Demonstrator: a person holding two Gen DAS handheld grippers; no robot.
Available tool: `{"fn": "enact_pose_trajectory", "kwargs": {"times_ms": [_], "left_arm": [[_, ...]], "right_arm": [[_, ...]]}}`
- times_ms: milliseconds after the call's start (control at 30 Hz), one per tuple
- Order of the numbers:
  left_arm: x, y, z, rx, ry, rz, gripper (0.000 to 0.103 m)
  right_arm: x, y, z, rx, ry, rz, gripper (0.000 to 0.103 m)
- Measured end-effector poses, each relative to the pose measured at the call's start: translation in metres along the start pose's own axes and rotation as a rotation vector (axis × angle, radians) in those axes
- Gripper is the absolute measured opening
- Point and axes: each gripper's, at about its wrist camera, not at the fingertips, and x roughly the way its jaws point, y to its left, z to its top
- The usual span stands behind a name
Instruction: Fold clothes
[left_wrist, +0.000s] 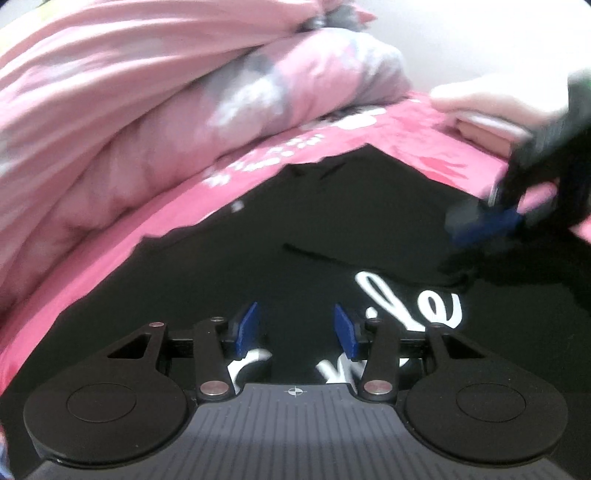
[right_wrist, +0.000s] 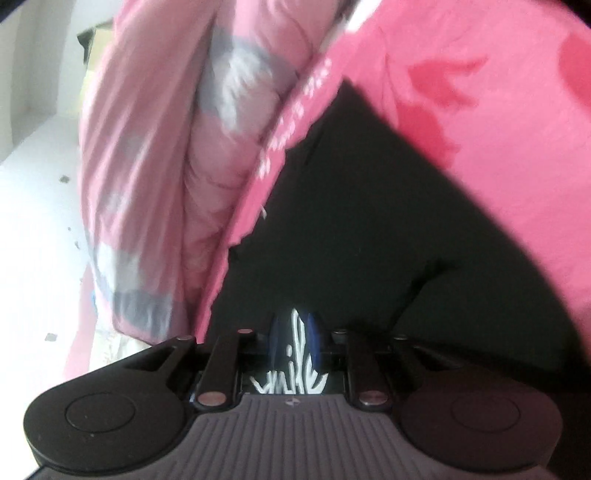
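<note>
We see a rumpled pale pink quilt (left_wrist: 122, 110) heaped along the far side of the pink sheet (left_wrist: 424, 140), with folded pale cloth (left_wrist: 491, 110) in the right corner. The black shirt (left_wrist: 332, 221) lies spread on the sheet, its white script only partly legible, ending in "le". Our left gripper (left_wrist: 297, 328) hovers half open and empty above it, while our right gripper (right_wrist: 295, 338) pinches a fold of the shirt.

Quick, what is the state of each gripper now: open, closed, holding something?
Left gripper: open, nothing between the pads, above the black garment.
Right gripper: closed on a fold of the black garment.
</note>
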Motion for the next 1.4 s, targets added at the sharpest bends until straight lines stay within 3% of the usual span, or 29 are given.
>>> {"fn": "enact_pose_trajectory", "kwargs": {"times_ms": [100, 233, 300, 433, 633, 733, 833, 967, 1100, 1400], "left_arm": [[-0.018, 0.015, -0.001, -0.059, 0.013, 0.02, 0.045], [-0.049, 0.039, -0.005, -0.144, 0.031, 0.047, 0.049], [-0.071, 0.053, -0.009, -0.217, 0.031, 0.039, 0.053], [-0.119, 0.078, -0.027, -0.326, 0.035, 0.022, 0.061], [-0.183, 0.104, -0.064, -0.421, 0.044, 0.107, 0.07], [-0.209, 0.111, -0.087, -0.467, 0.02, 0.13, 0.085], [-0.231, 0.112, -0.113, -0.496, -0.036, 0.139, 0.101], [-0.249, 0.114, -0.135, -0.562, -0.099, 0.139, 0.103], [-0.259, 0.114, -0.145, -0.626, -0.138, 0.123, 0.103], [-0.252, 0.102, -0.157, -0.507, -0.226, 0.182, 0.103]], "right_arm": [[0.011, -0.03, -0.016, 0.136, 0.021, 0.053, 0.014], [-0.008, -0.034, -0.035, 0.235, 0.02, 0.136, 0.019], [-0.016, -0.028, -0.046, 0.253, 0.024, 0.159, 0.024], [-0.026, -0.004, -0.08, 0.213, 0.033, 0.225, 0.043], [-0.02, 0.029, -0.142, 0.035, 0.046, 0.14, 0.052], [-0.017, 0.05, -0.168, -0.116, 0.042, 0.079, 0.07], [-0.033, 0.068, -0.194, -0.274, 0.014, 0.014, 0.08], [-0.05, 0.096, -0.21, -0.445, -0.04, -0.049, 0.099], [-0.052, 0.119, -0.213, -0.546, -0.075, -0.08, 0.102], [-0.028, 0.156, -0.211, -0.636, -0.085, -0.07, 0.103]]}}
